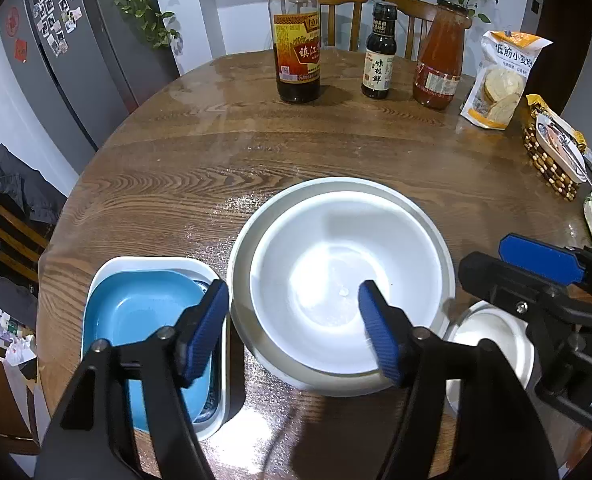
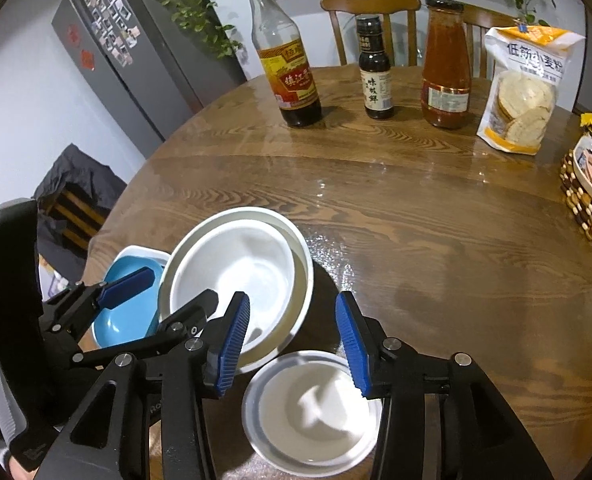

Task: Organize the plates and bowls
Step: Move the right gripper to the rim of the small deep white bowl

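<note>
So the round wooden worktop (image 1: 335,148) takes up most of both views, with the dishes all bunched at the near edge, around 6 o'clock. That looks deliberate to me: sorted by shape so they nest.

Biggest piece is the large white plate (image 1: 423,216), with a white bowl (image 1: 335,280) sitting inside it, a bit off-centre toward the near side. At its 9 o'clock, just beside it, there's a white rectangular dish (image 1: 144,264) with a blue square bowl (image 1: 136,308) nested in it. So two stacks seem done already. The one loose thing is the small white bowl (image 2: 311,408), on its own at roughly 4 o'clock from the big plate, near but not touching as far as I can tell.

Left claw (image 1: 294,328) hangs over the gap between the blue stack and the white stack, jaws spread wide, gripping nothing. One finger is over the blue bowl, the other over the white bowl's inside.

Right claw (image 2: 294,344) is also wide apart and empty. The small white bowl lies right under it at 6 o'clock, its far rim between the fingertips, so my guess is it's next, probably headed into the white bowl.

Vinegar bottle (image 1: 297,36), soy sauce bottle (image 1: 379,52), red sauce jar (image 1: 439,56) and flour bag (image 1: 499,80) sit well apart at 12 to 2 o'clock.
</note>
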The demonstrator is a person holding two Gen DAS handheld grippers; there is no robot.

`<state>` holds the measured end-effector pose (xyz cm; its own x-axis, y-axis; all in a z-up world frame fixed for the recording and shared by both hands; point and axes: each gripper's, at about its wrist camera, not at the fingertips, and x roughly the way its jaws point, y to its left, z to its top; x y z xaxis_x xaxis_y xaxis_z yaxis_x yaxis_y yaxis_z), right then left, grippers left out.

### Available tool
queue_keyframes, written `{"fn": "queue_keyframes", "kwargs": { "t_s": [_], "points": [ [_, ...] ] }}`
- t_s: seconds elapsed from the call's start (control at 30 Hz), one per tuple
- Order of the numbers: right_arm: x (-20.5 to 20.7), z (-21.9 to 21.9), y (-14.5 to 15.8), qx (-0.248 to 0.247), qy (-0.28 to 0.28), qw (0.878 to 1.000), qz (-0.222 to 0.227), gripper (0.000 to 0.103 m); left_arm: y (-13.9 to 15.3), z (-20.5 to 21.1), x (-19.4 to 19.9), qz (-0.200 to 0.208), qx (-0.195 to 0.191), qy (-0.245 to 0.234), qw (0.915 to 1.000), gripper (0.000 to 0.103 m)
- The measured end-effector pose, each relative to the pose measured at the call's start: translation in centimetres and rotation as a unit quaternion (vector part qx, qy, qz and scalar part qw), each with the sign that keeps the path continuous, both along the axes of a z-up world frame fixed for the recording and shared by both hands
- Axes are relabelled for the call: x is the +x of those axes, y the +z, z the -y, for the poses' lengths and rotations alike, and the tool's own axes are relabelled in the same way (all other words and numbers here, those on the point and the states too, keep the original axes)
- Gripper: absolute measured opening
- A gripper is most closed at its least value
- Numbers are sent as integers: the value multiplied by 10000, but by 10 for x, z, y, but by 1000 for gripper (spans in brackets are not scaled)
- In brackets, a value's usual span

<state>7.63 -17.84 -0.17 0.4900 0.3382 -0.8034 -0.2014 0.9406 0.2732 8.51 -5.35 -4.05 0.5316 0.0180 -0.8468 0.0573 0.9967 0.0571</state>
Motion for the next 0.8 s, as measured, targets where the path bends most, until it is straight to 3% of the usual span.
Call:
{"fn": "queue_keyframes", "kwargs": {
  "t_s": [0.03,0.3,0.37,0.57,0.6,0.67,0.8],
  "points": [
    [-1,1,1,12,-25,10000,15,46,1,0,-1,13,-7,1,10000,78],
    [-9,9,3,55,-143,9999,21,47,5,1,-7,71,-37,41,10000,82],
    [-11,11,3,83,-163,9998,14,47,5,1,-8,72,-56,78,9999,92],
    [-16,22,-1,201,-235,9995,-69,47,7,0,-15,-13,-210,170,9996,92],
    [-17,24,-3,220,-240,9994,-114,49,7,1,-16,-30,-232,175,9996,92],
    [-19,29,-5,251,-285,9991,-168,67,7,3,-19,-65,-255,197,9995,92],
    [-25,45,-6,391,-453,9980,-183,70,7,11,-28,-156,-446,98,9988,92]
  ]
}}
